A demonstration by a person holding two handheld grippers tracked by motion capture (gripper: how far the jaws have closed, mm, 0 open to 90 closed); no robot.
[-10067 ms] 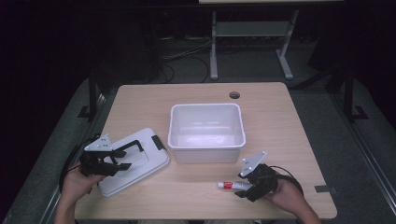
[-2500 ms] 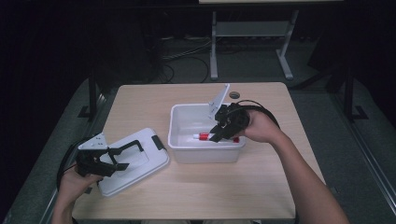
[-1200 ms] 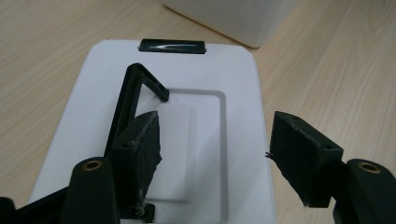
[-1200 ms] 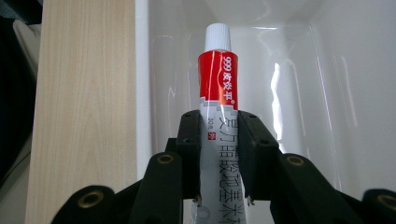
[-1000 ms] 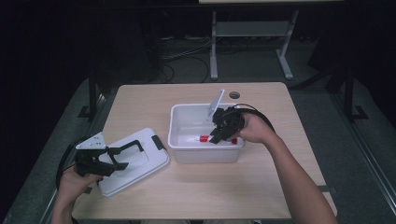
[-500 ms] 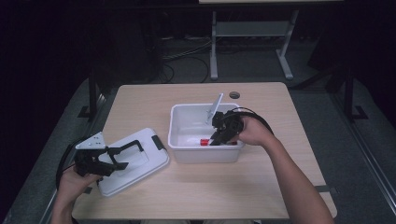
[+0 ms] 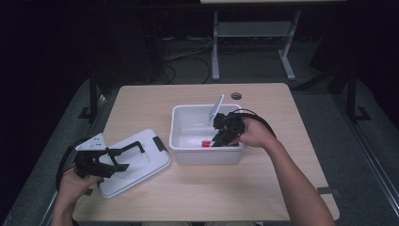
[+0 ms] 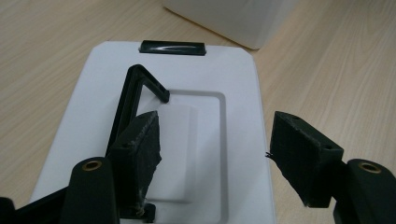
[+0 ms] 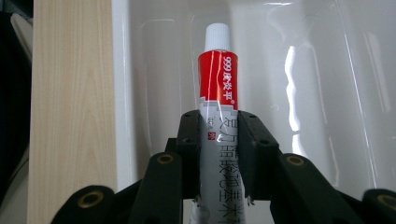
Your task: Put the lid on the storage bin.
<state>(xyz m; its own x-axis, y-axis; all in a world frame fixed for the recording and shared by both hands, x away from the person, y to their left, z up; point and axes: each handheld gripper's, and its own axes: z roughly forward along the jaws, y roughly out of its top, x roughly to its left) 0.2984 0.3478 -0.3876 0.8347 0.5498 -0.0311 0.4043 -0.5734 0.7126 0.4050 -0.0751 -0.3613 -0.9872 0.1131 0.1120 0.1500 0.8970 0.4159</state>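
Observation:
A red and white tube [image 9: 217, 88] with a white cap is clamped between the pads of my right gripper [image 9: 219, 135]. In the high view that right gripper [image 7: 221, 136] reaches down into the white bin [image 7: 188, 153], with the tube's red end [image 7: 205, 142] close to the bin's floor. The bin's white lid [image 7: 136, 165] lies flat on the table at the left, its black handle [image 8: 140, 88] raised. My left gripper [image 7: 117, 157] hovers open over the lid, and in the left gripper view its pads [image 8: 140, 154] stand apart with nothing between them.
The wooden table [image 7: 263, 183] has bare room in front of and to the right of the bin. A round cable hole [image 7: 236, 96] sits near the far edge. A metal stand [image 7: 249, 33] and cables are on the dark floor beyond.
My right gripper has sunk a little deeper into the bin with the tube, moving slightly toward the near wall. The left gripper and the lid have not moved.

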